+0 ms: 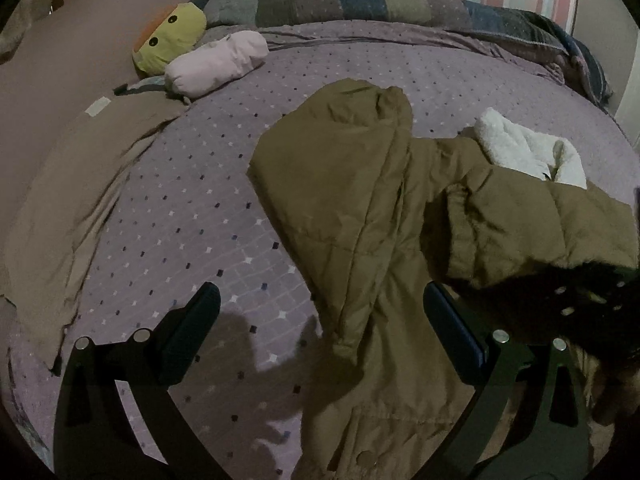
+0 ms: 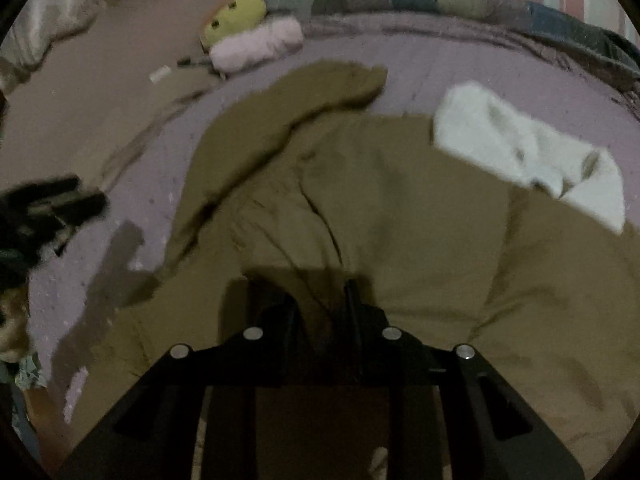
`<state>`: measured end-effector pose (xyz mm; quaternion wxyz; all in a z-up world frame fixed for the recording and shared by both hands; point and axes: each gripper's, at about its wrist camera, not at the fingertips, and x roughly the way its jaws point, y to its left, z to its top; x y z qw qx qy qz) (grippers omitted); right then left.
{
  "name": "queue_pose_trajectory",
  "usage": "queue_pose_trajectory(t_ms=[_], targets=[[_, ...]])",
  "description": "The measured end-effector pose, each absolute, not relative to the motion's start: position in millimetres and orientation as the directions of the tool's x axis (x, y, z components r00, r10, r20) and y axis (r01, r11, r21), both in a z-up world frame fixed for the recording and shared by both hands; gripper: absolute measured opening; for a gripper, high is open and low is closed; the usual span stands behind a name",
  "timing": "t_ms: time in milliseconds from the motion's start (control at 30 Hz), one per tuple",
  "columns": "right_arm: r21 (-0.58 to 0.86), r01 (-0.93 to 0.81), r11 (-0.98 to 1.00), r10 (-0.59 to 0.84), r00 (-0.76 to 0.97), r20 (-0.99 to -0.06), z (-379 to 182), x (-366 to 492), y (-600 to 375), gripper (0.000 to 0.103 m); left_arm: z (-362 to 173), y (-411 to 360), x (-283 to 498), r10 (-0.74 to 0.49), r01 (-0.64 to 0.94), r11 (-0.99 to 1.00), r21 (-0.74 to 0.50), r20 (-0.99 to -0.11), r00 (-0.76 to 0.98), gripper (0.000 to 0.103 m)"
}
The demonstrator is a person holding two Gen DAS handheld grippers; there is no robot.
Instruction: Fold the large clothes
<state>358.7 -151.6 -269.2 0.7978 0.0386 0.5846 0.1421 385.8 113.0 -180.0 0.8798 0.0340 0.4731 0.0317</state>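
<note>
An olive-brown padded jacket [image 1: 360, 216] lies spread on the purple dotted bedspread [image 1: 192, 200], with its white fleece lining [image 1: 528, 152] turned out at the far right. My left gripper [image 1: 320, 312] hangs open above the jacket's left edge, one finger over bare bedspread and the other over the fabric. In the right wrist view the jacket [image 2: 400, 200] fills the middle. My right gripper [image 2: 320, 304] is shut on a fold of it near its front hem. The left gripper [image 2: 52, 204] shows as a dark blur at the left edge of that view.
A yellow plush toy [image 1: 168, 36] and a pink rolled cushion [image 1: 216, 60] lie at the far left of the bed. A tan cloth [image 1: 68, 184] covers the left side. A patchwork quilt [image 1: 360, 4] runs along the striped wall.
</note>
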Motion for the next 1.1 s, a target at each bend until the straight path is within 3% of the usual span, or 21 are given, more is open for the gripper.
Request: queue_pose_trajectory(t_ms=[67,100,133,167,300,433,533,633,800,933,1100], targets=[[0.214,-0.178,0.960,0.256,0.258,-0.932,-279,354,-153,0.029,-177,109,384,0.098,-0.017,0.994,0.107,-0.829,0.550,0.100],[0.213,-0.178,0.961,0.254,0.260,-0.932,-279,352,-156,0.037,-176,106,383,0.101,-0.012,0.994,0.113,-0.829,0.550,0.100],[0.225,-0.180,0.958,0.266,0.257,-0.929,-276,349,-157,0.059,-176,104,382,0.100,-0.006,0.993,0.116,-0.831,0.548,0.100],[0.233,-0.184,0.955,0.276,0.258,-0.926,-273,347,-157,0.068,-175,100,383,0.100,0.000,0.993,0.119,-0.832,0.545,0.100],[0.158,-0.222,0.962,0.226,0.327,-0.918,-235,325,-170,0.080,-178,78,391,0.109,0.030,0.989,0.148,-0.838,0.535,0.100],[0.028,-0.145,0.989,0.087,0.416,-0.905,-205,304,-224,0.082,-178,34,402,0.080,0.105,0.981,0.164,-0.831,0.550,0.100],[-0.048,0.011,0.999,-0.048,0.448,-0.893,-197,296,-284,0.083,-180,-4,413,0.071,0.142,0.972,0.186,-0.814,0.576,0.100],[0.001,0.212,0.977,-0.094,0.437,-0.895,-199,290,-351,0.083,-186,-37,429,0.073,0.176,0.960,0.216,-0.805,0.589,0.100],[0.038,0.387,0.921,-0.136,0.413,-0.900,-211,292,-407,0.083,-203,-73,461,0.044,0.233,0.949,0.212,-0.822,0.568,0.100],[0.078,0.394,0.916,-0.090,0.391,-0.916,-234,306,-410,0.083,-239,-73,486,0.061,0.237,0.952,0.191,-0.883,0.465,0.071],[0.020,0.298,0.954,-0.083,0.331,-0.940,-265,309,-381,0.082,-269,-54,473,0.053,0.215,0.964,0.156,-0.906,0.419,0.071]])
